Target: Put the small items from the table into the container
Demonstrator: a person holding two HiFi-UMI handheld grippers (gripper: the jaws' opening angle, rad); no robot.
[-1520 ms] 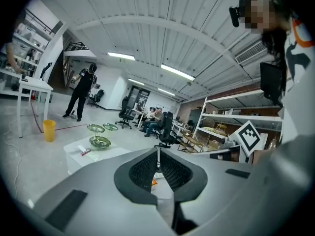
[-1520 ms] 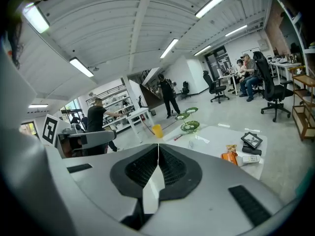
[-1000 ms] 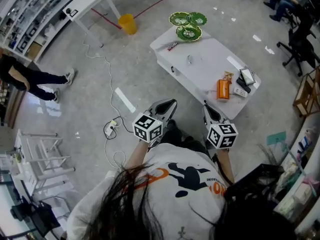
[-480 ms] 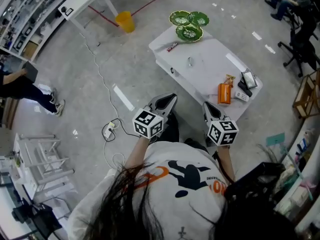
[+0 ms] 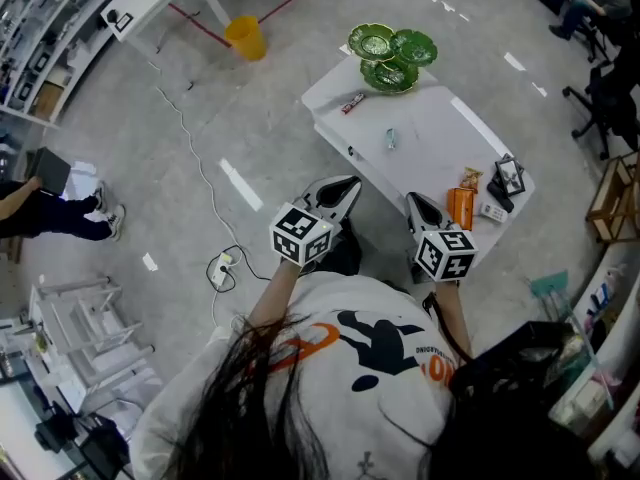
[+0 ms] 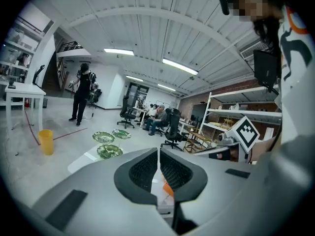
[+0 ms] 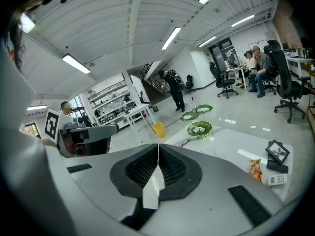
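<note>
The person wears a white shirt (image 5: 330, 333) with a dark and orange print. The hair (image 5: 255, 408) is long and dark. The left tool (image 5: 345, 188) and right tool (image 5: 415, 206) are grey.

white table (image 5: 440, 158) | green dishes (image 5: 392, 56) one end | orange packet (image 5: 461, 206), black frame (image 5: 509, 176) opposite end

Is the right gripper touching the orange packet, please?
Apart. The right gripper view shows the right gripper shut and empty, with the orange packet on the table well beyond it.
</note>
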